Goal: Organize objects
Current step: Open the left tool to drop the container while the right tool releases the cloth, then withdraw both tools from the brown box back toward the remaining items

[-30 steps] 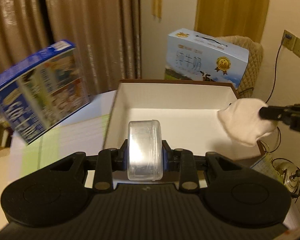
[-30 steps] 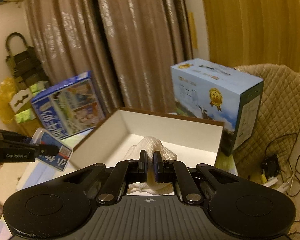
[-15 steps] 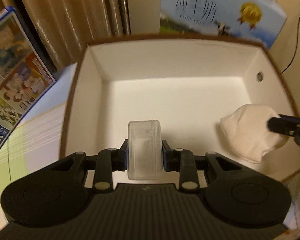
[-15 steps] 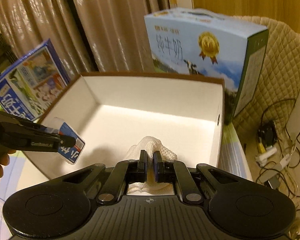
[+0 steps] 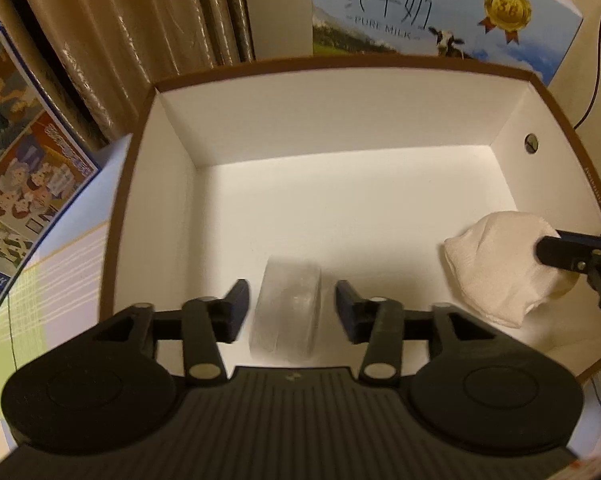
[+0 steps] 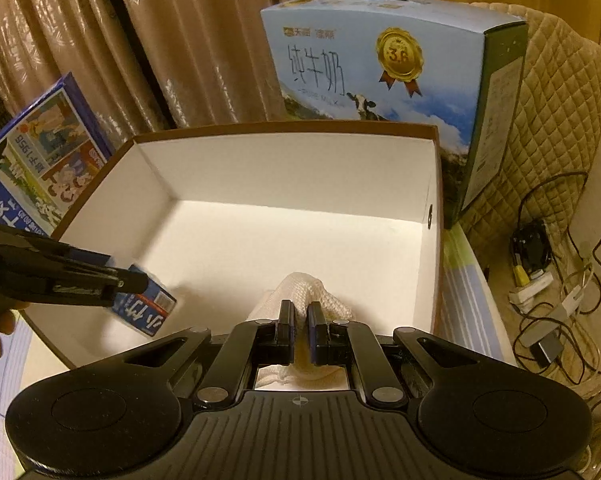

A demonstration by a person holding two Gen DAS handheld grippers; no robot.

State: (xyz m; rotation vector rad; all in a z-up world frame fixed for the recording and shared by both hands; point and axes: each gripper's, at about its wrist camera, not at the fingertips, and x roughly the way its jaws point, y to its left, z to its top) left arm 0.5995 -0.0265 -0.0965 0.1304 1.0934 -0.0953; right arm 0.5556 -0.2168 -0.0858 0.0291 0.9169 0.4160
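Opening left gripper (image 5: pixel 288 304) around blurred, seemingly loose clear packet (image 5: pixel 286 314), right gripper (image 6: pixel 299 330) pinching white cloth (image 6: pixel 300 296), milk carton (image 6: pixel 384 72) behind box (image 5: pixel 340 120).

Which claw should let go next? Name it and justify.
Right. The left claw is already opening, pads clear of the clear packet. The right claw is shut on the white cloth, low inside the box.

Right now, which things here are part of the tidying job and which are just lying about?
Part of the job:
- open white cardboard box with brown rim
- small clear plastic packet with blue label, between the left gripper's opening jaws
- white knitted cloth bundle, clamped in the right gripper

Lying about:
- light-blue milk carton
- dark-blue picture box
- floor cables
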